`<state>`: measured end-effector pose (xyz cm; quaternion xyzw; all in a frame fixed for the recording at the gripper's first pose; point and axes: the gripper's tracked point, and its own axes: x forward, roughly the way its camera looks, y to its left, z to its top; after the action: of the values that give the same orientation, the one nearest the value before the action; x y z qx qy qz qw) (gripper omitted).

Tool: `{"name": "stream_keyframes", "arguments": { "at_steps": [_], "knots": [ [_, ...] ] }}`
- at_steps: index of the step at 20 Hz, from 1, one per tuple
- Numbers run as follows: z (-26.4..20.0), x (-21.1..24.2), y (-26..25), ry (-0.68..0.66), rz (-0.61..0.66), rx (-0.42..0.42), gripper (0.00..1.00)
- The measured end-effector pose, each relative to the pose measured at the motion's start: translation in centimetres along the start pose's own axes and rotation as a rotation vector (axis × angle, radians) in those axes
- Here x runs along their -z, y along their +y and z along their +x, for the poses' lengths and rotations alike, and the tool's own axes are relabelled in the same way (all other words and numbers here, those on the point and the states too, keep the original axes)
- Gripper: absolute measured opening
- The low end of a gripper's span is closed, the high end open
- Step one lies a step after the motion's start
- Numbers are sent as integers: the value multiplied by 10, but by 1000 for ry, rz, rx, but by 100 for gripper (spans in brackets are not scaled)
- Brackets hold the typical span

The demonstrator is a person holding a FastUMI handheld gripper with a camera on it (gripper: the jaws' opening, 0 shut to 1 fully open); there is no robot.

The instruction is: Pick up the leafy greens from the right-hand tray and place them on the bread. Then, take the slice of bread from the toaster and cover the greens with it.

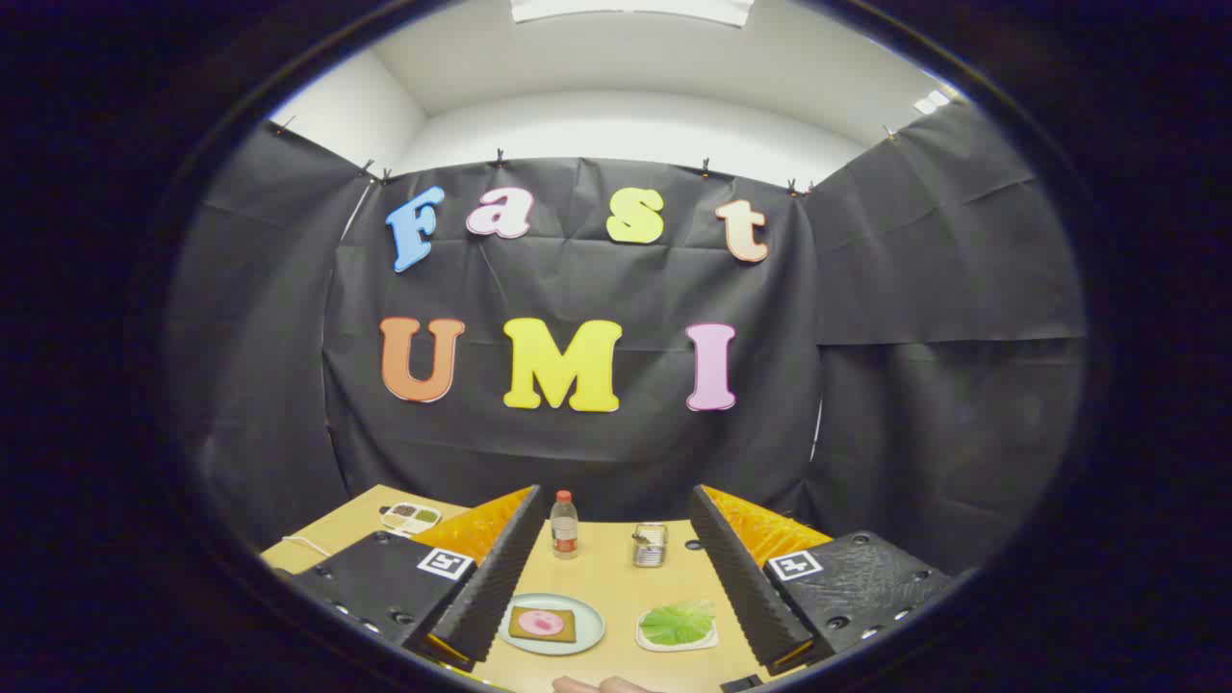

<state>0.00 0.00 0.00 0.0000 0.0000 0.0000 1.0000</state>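
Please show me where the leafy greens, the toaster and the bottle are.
leafy greens [678,623], gripper view, middle of the leaf
toaster [650,545], gripper view, its front wall
bottle [564,529], gripper view, its body below the cap

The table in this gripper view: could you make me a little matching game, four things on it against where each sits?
Things:
1. leafy greens
2. bread
3. bottle
4. toaster

Places:
A. on the round plate
B. far side, straight beyond the greens
C. on the small white tray
D. far side, beyond the plate

Pairs: 1-C, 2-A, 3-D, 4-B. The gripper hangs above with its jaws wide open around nothing.
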Motion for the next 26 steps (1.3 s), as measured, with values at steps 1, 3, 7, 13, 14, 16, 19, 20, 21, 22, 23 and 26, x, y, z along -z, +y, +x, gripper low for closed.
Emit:
{"name": "stream_keyframes", "arguments": {
  "at_steps": [1, 3, 7, 13, 14, 16, 19, 20, 21, 22, 23, 26],
  "knots": [
    [-1, 0, 3, 7, 3, -3, 95],
    [-1, 2, 10, 24, 11, -21, 95],
    [6, 8, 12, 45, 6, -43, 95],
    [20, 25, -14, 46, -24, -64, 95],
    [24, 31, -19, 49, -33, -76, 95],
    [33, 43, -35, 65, -40, -96, 95],
    [53, 72, -54, 97, -42, -158, 95],
    [62, 85, -63, 114, -47, -170, 95],
    [72, 96, -72, 136, -54, -179, 95],
    [81, 110, -81, 155, -58, -185, 95],
    [90, 121, -90, 177, -59, -193, 95],
    [116, 165, -111, 253, -73, -232, 95]
  ]
}}
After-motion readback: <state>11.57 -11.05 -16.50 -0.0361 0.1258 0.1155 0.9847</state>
